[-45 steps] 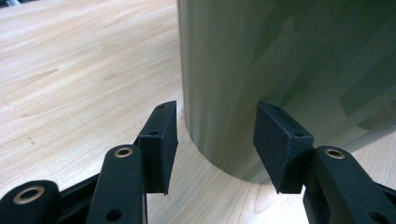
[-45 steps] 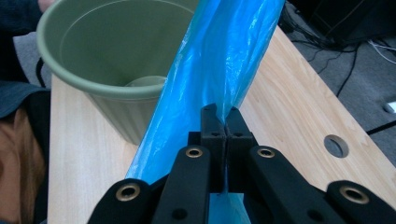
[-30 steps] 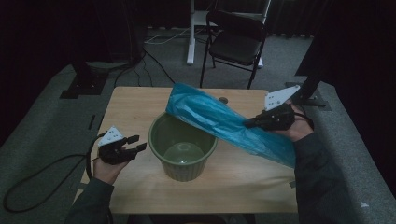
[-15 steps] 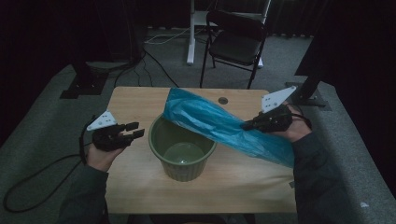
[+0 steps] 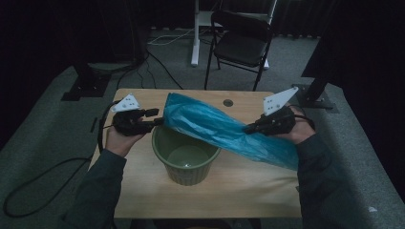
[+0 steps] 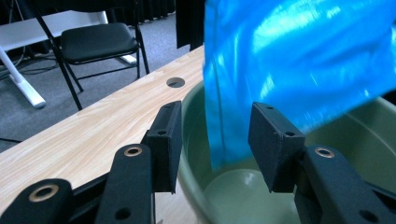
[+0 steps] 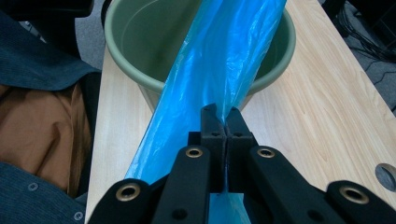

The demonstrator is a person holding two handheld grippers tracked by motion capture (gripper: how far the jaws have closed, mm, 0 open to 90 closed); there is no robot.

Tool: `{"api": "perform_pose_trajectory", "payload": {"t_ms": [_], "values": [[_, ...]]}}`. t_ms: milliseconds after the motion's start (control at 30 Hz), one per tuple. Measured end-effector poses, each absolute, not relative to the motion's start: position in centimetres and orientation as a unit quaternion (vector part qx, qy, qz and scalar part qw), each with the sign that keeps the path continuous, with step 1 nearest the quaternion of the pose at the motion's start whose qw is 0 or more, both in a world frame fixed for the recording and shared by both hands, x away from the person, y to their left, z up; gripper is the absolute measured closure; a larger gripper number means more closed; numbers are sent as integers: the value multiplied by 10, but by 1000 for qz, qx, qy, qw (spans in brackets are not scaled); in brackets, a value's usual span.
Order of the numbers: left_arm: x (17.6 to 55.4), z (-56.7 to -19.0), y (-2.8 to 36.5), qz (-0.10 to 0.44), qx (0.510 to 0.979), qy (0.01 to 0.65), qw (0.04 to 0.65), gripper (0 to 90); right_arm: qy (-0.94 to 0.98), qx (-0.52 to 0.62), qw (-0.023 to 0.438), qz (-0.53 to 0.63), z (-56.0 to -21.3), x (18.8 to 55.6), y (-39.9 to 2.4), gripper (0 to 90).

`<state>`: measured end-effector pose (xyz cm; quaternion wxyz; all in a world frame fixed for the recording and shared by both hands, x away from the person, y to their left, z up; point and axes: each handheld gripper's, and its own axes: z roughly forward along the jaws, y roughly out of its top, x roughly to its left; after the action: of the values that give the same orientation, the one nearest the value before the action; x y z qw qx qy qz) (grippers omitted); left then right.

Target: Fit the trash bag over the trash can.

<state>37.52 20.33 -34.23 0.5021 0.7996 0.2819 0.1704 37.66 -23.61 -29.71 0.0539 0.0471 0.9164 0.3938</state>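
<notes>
Right gripper [image 7: 225,122] with jaws pressed together on the blue plastic bag [image 5: 224,130], bag stretched across the top of the green bucket [image 5: 185,164], left gripper [image 6: 212,140] with jaws spread around the bag's hanging edge above the bucket's rim, bucket standing mid wooden table [image 5: 248,191]

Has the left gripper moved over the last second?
Yes. In the high view the left gripper has gone up the table, from beside the green bucket to its far-left rim, jaws open at the blue bag edge.
</notes>
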Motion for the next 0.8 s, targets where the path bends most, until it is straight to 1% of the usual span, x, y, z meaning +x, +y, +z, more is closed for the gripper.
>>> {"api": "perform_pose_trajectory", "payload": {"t_ms": [133,167,200,233,267,333,467,600,800], "values": [[381,-341,194,182,799,284,498,581,918,41,50,391,-297,376,-234,895],[381,-341,192,182,798,281,500,639,918,40,51,392,-296,376,-235,895],[380,-341,187,188,802,279,494,768,917,41,51,394,-295,375,-236,895],[380,-341,187,188,802,279,494,800,917,41,51,394,-295,375,-236,895],[379,-341,184,189,805,276,490,800,915,41,52,397,-294,375,-237,895],[374,-343,175,191,817,260,478,856,912,42,55,405,-291,375,-240,895],[370,-347,165,192,831,243,462,895,909,41,57,412,-288,374,-242,895],[361,-355,150,192,861,207,424,897,907,41,63,414,-287,374,-241,895],[355,-364,150,183,872,200,408,898,904,52,74,418,-285,377,-237,895]]}}
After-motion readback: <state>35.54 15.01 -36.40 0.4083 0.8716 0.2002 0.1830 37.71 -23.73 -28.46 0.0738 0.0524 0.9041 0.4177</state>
